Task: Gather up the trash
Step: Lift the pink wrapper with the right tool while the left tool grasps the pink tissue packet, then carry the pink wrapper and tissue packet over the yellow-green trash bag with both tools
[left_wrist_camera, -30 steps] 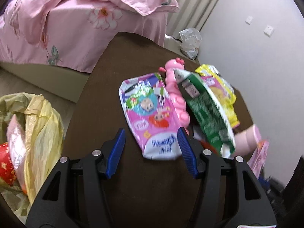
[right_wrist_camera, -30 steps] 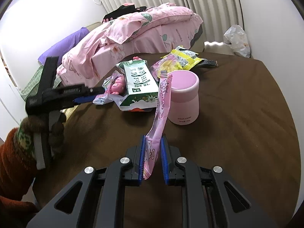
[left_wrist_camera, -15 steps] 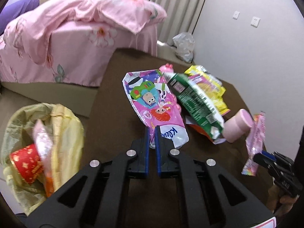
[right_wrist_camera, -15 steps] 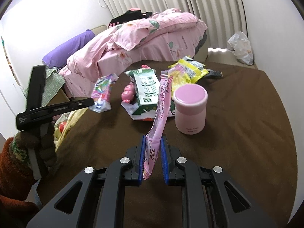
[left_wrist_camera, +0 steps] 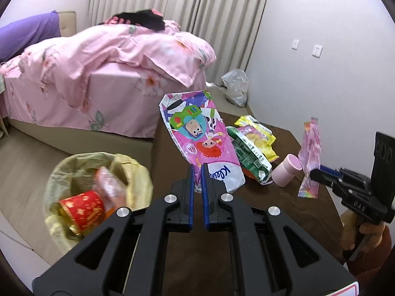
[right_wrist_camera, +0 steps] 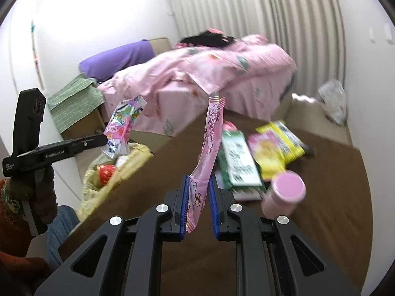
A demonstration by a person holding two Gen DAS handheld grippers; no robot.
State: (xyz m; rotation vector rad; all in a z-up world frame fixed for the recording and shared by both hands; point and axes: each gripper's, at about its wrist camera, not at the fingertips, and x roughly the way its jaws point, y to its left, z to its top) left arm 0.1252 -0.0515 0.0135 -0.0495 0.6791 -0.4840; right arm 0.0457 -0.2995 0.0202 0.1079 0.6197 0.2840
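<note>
Tissue pack (left_wrist_camera: 202, 143), lifted off table (left_wrist_camera: 284, 212) since a second ago, clenched in left gripper (left_wrist_camera: 197, 180) near bin (left_wrist_camera: 81, 170); pink wrapper (right_wrist_camera: 209, 148) pinched in right gripper (right_wrist_camera: 198, 204); binning next.

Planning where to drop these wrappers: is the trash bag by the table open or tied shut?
Open. The yellow trash bag gapes, showing a red cup inside.
</note>
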